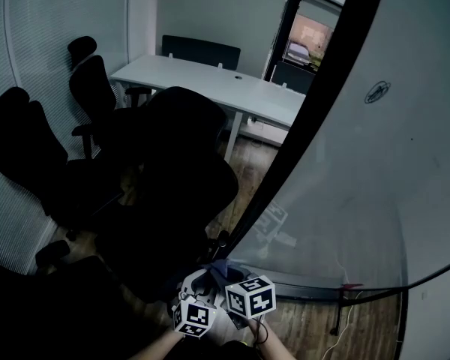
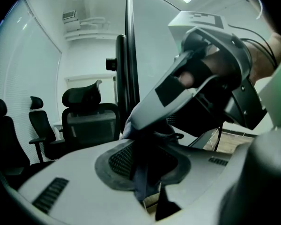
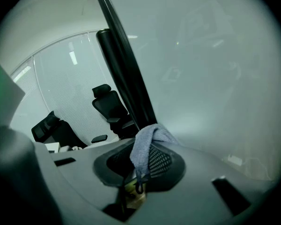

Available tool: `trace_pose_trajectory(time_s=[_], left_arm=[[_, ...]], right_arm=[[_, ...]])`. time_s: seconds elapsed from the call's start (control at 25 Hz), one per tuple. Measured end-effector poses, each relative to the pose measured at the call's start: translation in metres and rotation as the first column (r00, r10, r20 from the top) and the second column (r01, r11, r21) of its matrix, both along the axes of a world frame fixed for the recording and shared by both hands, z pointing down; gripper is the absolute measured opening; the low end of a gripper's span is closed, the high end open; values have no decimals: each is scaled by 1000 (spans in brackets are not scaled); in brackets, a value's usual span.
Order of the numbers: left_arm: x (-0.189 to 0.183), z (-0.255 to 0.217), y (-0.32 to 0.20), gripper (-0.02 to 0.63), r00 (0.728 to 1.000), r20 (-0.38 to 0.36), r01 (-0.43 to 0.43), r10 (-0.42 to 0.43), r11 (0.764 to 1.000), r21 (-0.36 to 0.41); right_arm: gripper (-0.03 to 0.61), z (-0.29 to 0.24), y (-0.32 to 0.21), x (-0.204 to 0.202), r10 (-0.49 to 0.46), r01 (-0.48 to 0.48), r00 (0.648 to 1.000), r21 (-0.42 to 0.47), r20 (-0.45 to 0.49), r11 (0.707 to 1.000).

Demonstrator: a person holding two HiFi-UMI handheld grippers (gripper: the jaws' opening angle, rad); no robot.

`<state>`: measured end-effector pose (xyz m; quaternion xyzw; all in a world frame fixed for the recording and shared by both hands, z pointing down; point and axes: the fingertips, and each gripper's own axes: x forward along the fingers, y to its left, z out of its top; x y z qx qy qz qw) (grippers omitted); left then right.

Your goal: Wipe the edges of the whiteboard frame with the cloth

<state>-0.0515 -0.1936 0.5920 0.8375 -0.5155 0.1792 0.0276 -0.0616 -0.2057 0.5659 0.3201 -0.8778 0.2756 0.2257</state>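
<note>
The whiteboard (image 1: 375,171) fills the right of the head view, and its black frame edge (image 1: 300,126) runs slantwise down to the lower left corner. Both grippers meet at that corner. A grey-blue cloth (image 3: 147,146) is bunched between the jaws of my right gripper (image 3: 143,165), which is shut on it and presses it against the frame edge (image 3: 126,83). My left gripper (image 2: 145,172) is also shut on a dark fold of the cloth (image 2: 145,179), with the right gripper's body (image 2: 206,78) close above it. In the head view the cloth (image 1: 216,265) only just shows.
Several black office chairs (image 1: 172,171) crowd the floor left of the board, close to my left gripper. A white table (image 1: 210,81) stands at the back. The board's bottom rail (image 1: 345,287) and a stand leg (image 1: 336,313) lie to the right over wooden floor.
</note>
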Motion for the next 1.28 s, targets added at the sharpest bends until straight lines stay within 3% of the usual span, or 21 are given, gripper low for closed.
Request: trace_pose_trajectory(time_s=[0.4,1.28], left_arm=[[-2,-27,-4,83,999,37,-4,0,996,91],[-6,-64,-8,63,1000,29,5,-9,987,162]], right_arm=[[58,-29,-2,-2,-35,36,999,104,-8,994],[58,-67,-4,-5,-72,72,997,187,-7,980]])
